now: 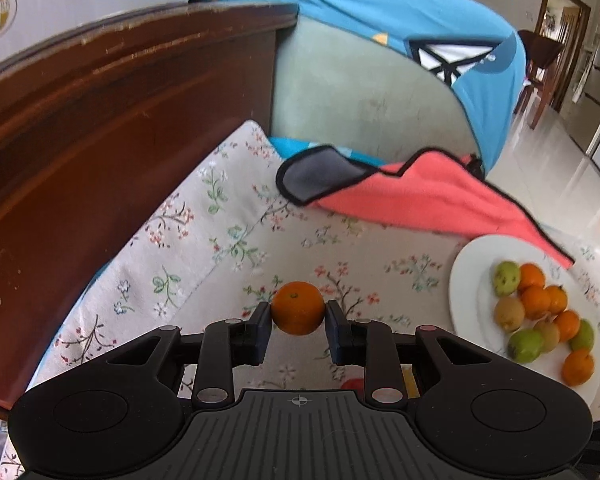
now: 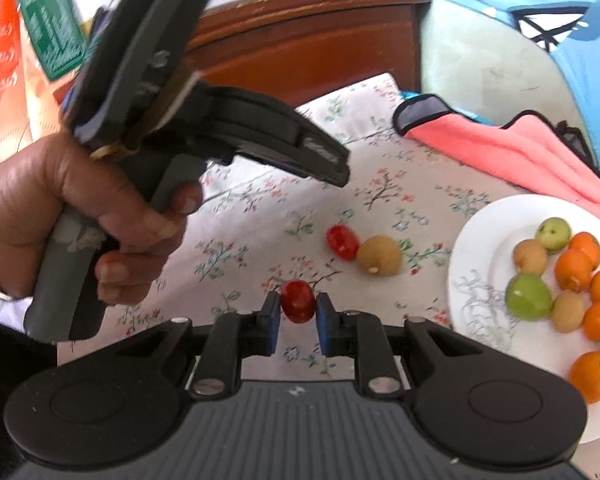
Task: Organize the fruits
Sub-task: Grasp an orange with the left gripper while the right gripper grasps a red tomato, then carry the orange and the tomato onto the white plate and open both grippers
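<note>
In the left wrist view my left gripper (image 1: 298, 314) is shut on a small orange (image 1: 298, 307), its pads pressing both sides just above the floral cloth (image 1: 204, 240). My right gripper (image 2: 298, 305) is shut on a red cherry tomato (image 2: 298, 300). A second cherry tomato (image 2: 342, 242) and a tan kiwi-like fruit (image 2: 379, 256) lie on the cloth beyond it. The white plate (image 2: 480, 248) to the right carries several oranges, green fruits and tan fruits; the left wrist view shows this plate (image 1: 470, 276) too. A hand holds the left gripper's handle (image 2: 100, 220) at the left of the right wrist view.
A coral cloth with black trim (image 1: 420, 196) lies behind the plate against a pale green cushion (image 1: 360, 92) under blue fabric. A dark wooden board (image 1: 100, 112) borders the cloth on the left, with cartons behind it. Tiled floor shows at far right.
</note>
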A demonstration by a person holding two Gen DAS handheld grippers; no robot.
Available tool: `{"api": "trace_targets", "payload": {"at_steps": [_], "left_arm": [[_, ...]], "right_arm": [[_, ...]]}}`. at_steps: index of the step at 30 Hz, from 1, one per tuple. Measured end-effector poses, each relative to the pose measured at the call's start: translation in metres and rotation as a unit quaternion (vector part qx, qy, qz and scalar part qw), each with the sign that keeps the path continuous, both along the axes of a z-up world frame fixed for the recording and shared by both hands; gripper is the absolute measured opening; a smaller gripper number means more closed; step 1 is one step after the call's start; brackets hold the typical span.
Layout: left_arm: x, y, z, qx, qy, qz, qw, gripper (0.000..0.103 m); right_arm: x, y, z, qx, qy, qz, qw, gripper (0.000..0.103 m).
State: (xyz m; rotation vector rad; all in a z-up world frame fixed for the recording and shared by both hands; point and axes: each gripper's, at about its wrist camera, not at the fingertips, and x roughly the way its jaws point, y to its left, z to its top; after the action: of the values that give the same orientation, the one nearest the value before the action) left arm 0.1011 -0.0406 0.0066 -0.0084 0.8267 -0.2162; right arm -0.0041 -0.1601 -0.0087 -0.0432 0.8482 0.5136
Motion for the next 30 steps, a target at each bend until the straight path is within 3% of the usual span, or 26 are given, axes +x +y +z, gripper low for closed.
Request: {"api": "trace_targets", "payload": {"at_steps": [10,20,30], "left_arm": [[-0.005,-0.009,0.017,-0.016,-0.021,0.006,0.9996,0.026],[-0.014,-0.042,0.027,-0.035,-0.029,-0.027,0.9986,0.026],[-0.02,-0.08,0.022,-0.039,-0.018,-0.059,0.9973,0.026]], "right_arm": [[0.007,-0.03,0.019,0.027,-0.021,-0.048,0.998,0.019],[0.002,-0.084,0.039,0.04,-0.039,-0.11,0.992,0.019],[-0.011,-0.112,0.031,0.017,-0.026,-0.137,0.99,0.019]]}}
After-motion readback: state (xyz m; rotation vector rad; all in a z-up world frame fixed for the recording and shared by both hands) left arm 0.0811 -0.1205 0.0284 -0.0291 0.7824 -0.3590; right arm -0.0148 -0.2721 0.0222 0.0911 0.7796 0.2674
